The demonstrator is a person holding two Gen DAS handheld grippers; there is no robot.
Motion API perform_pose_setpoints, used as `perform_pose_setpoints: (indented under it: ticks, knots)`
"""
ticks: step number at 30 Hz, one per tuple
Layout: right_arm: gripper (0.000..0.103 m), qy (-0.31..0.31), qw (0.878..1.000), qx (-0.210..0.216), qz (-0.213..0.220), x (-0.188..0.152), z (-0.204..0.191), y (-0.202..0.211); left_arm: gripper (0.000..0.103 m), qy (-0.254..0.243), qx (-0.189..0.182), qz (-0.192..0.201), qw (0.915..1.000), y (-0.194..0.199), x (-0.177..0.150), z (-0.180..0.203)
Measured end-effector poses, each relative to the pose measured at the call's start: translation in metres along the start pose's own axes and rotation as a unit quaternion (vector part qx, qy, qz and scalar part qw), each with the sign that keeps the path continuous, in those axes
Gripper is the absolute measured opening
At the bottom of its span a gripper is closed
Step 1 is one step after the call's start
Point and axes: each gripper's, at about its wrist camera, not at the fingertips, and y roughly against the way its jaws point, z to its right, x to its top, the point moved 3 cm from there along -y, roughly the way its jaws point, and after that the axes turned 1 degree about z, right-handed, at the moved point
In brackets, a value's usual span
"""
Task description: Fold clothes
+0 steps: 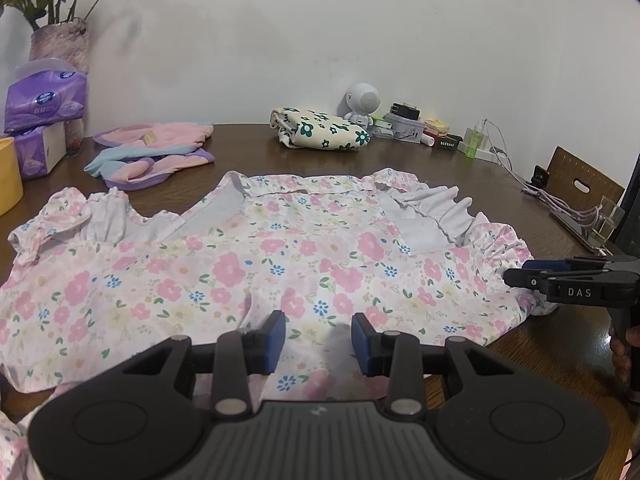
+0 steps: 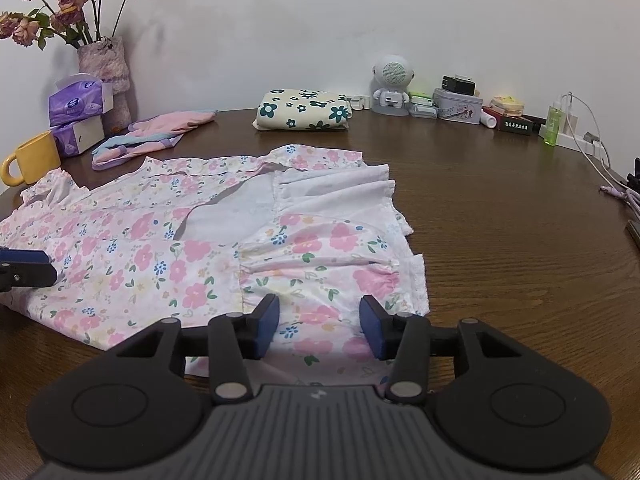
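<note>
The floral dress lies spread across the near half of the brown table. The left gripper and right gripper hover over its near hem, jaws apart, holding nothing. Pinch both hem corners evenly before folding away.

Wall: plain white, bare, softly and evenly lit.
Tabletop: dark brown wood grain, its far edge meeting the wall.
Chair: wooden back stood at the tabletop's right side.
</note>
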Motion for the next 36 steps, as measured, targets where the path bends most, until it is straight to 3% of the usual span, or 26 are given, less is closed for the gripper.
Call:
perform_pose_setpoints:
  ticks: [9,15,19,26,32,36]
  knots:
    - [0.047,-0.019,1.000,-0.001,0.003,0.000,0.006,0.001,0.031,0.009,0.005,0.005,0.9999,0.002,-0.001,-0.002]
    - [0.048,-0.018,0.999,0.000,0.038,0.000,-0.001,0.016,0.032,0.027,-0.010,0.052,0.9982,0.018,0.012,-0.001]
    - [0.048,-0.005,0.997,0.048,0.058,0.012,-0.027,0.020,0.032,0.038,0.004,0.049,0.9981,0.012,0.022,0.000]
    - [0.047,0.060,0.994,0.086,0.029,0.028,-0.074,-0.017,0.030,0.043,0.031,0.014,0.9985,-0.006,0.013,-0.008]
    - [0.034,0.054,0.996,0.076,0.010,0.025,-0.061,-0.030,0.029,0.049,0.032,0.006,0.9983,-0.010,0.009,-0.016]
    - [0.034,0.022,0.998,0.050,0.016,0.025,-0.029,-0.028,0.029,0.041,0.036,0.008,0.9985,-0.010,0.009,-0.014]
